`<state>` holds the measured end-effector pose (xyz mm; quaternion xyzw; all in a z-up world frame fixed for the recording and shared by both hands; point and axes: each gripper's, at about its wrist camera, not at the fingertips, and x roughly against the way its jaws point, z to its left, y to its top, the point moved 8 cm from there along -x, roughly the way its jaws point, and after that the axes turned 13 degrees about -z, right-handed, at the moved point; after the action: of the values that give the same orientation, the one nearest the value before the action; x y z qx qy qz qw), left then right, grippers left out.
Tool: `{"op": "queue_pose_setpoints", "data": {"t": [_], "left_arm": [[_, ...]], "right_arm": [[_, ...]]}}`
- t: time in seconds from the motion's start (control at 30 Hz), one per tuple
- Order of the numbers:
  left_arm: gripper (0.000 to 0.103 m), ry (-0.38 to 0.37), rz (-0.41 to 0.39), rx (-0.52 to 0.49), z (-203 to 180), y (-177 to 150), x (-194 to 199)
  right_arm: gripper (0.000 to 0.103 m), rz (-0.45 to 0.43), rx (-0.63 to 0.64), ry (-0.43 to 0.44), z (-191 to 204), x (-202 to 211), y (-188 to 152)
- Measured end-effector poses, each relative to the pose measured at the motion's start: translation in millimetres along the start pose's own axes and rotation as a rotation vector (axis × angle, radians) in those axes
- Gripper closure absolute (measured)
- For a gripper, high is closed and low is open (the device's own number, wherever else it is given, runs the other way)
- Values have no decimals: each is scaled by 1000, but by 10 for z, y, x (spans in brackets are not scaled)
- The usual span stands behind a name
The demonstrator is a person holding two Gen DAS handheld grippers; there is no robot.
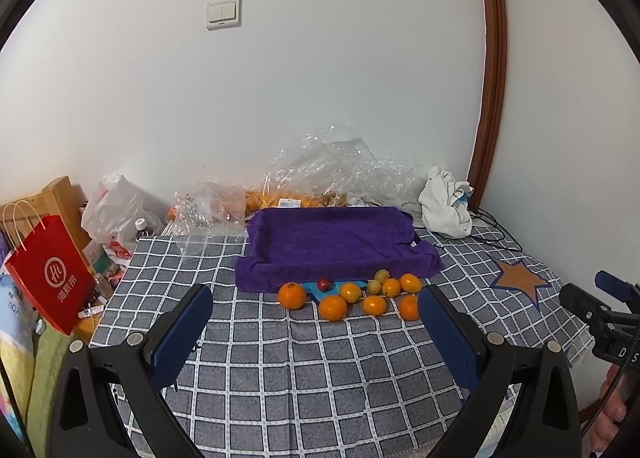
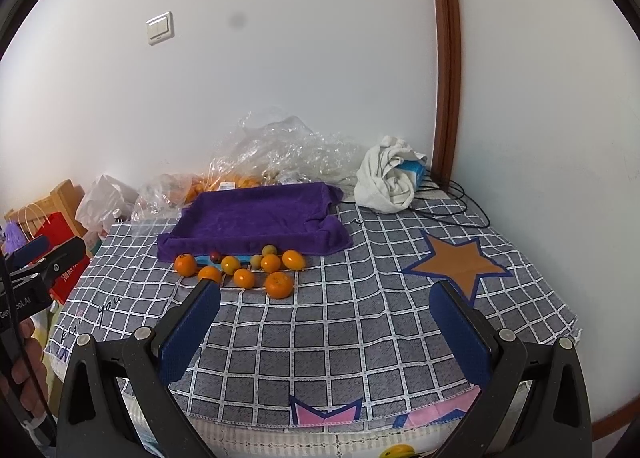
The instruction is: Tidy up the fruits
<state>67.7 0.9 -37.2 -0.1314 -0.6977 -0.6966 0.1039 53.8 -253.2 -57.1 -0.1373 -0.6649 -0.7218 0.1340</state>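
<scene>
Hovering over the checked cloth [image 1: 280, 358], the left hand-held gripper [image 1: 316, 322] and right hand-held gripper [image 2: 324, 318] both stood with jaws apart, holding nothing. Beyond lay round oranges [image 1: 333, 307] and smaller fruits, loose against the purple towel-lined tray [image 1: 332, 242]. Crinkled clear plastic bags [image 1: 332, 166] and a white rag [image 1: 446, 204] sat behind.

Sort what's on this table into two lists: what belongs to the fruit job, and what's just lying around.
For the job:
- loose oranges on the checked cloth
- two small yellow-green fruits
- small red fruit
- purple towel-lined tray behind them, nothing in it
- left gripper and right gripper, both open

Lying about:
- crumpled clear plastic bags
- white cloth
- red paper bag
- black cables
</scene>
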Motion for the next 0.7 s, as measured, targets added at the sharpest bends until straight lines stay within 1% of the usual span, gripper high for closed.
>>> {"op": "queue_pose_setpoints", "data": {"t": [0.2, 0.37, 0.47, 0.53, 0.67, 0.7], "left_arm": [[0, 7, 7, -22, 41, -26, -193], [0, -5, 26, 17, 167, -78, -449], [0, -2, 33, 25, 251, -119, -635], [0, 0, 35, 28, 312, -148, -766], [1, 14, 46, 24, 427, -220, -1028], [3, 24, 55, 19, 456, -242, -1098]], "right_arm": [[1, 10, 17, 4, 8, -214, -23], [1, 9, 20, 14, 26, -474, -54], [1, 10, 28, 40, 81, -680, -73], [1, 37, 35, 67, 148, -859, -107], [9, 74, 49, 96, 281, -1181, -215], [12, 74, 51, 95, 311, -1266, -260]]}}
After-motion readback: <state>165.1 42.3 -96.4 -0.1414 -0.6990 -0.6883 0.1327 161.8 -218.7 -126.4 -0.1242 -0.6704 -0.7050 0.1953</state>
